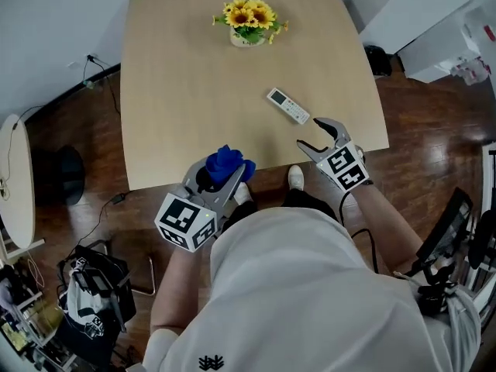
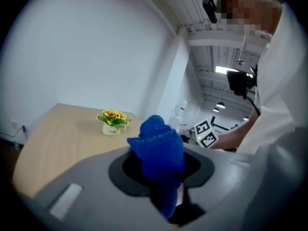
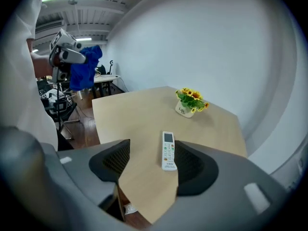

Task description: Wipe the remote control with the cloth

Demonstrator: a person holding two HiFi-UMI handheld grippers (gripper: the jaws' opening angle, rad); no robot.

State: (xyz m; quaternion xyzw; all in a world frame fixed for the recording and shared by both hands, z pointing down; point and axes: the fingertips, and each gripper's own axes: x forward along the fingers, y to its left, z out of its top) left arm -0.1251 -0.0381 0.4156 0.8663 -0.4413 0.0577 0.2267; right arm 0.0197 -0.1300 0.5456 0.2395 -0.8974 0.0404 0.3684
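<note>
Judging from how things lie, you're at the very start: cloth in hand, wipe not begun. Your left gripper has its jaws closed on the blue cloth, which is bunched up & sticks out past the tips w/ a tail hanging down btw them. It sits over the near edge of the tabletop, well short of the target. Your right gripper has its jaws wide apart w/ nothing in them. The right gripper view shows only bare wood & the remote control framed in the gap, further off, touched by neither pad. The remote lies flat, buttons & screen up, toward the right side of the tabletop. It's a bit beyond the right gripper's tips & well clear of the flower pot at the far end. Done: cloth picked up, grip looks secure as far as I can see. Left: everything on the remote itself. My guess is you'll pin or lift it w/ the right jaws, then bring the cloth across from the left & rub along the face, sides & back prob. after. The remote looks light & could skid on the smooth wood if you wipe w/o holding it.
</note>
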